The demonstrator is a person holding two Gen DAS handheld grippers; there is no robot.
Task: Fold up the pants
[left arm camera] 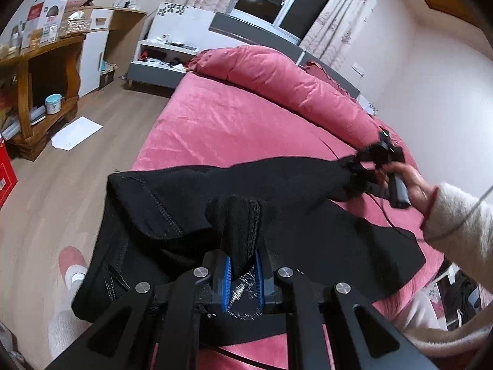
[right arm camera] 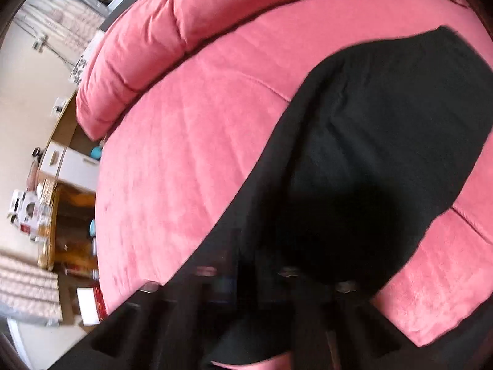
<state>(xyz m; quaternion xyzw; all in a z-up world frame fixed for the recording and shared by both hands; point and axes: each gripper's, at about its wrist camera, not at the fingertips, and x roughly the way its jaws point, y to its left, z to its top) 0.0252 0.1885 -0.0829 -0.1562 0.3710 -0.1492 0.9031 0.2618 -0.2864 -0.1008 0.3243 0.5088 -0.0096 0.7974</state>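
Observation:
Black pants (left arm camera: 277, 185) lie stretched across the near corner of a pink bed (left arm camera: 215, 123), one part hanging over the edge. My left gripper (left arm camera: 242, 265) is shut on a bunched fold of the cloth, pinched between its blue pads (left arm camera: 227, 273). At the right, a hand (left arm camera: 413, 185) holds my right gripper (left arm camera: 359, 166), which pinches the gathered end of a pant leg. In the blurred right wrist view the pants (right arm camera: 369, 138) drape over the gripper, hiding its fingers.
A rolled pink duvet (left arm camera: 277, 74) lies along the far side of the bed. A wooden shelf unit (left arm camera: 40, 86), a white sheet of paper (left arm camera: 77, 132) on the wood floor and a grey nightstand (left arm camera: 160, 61) stand to the left. A slippered foot (left arm camera: 72, 265) is near the bed corner.

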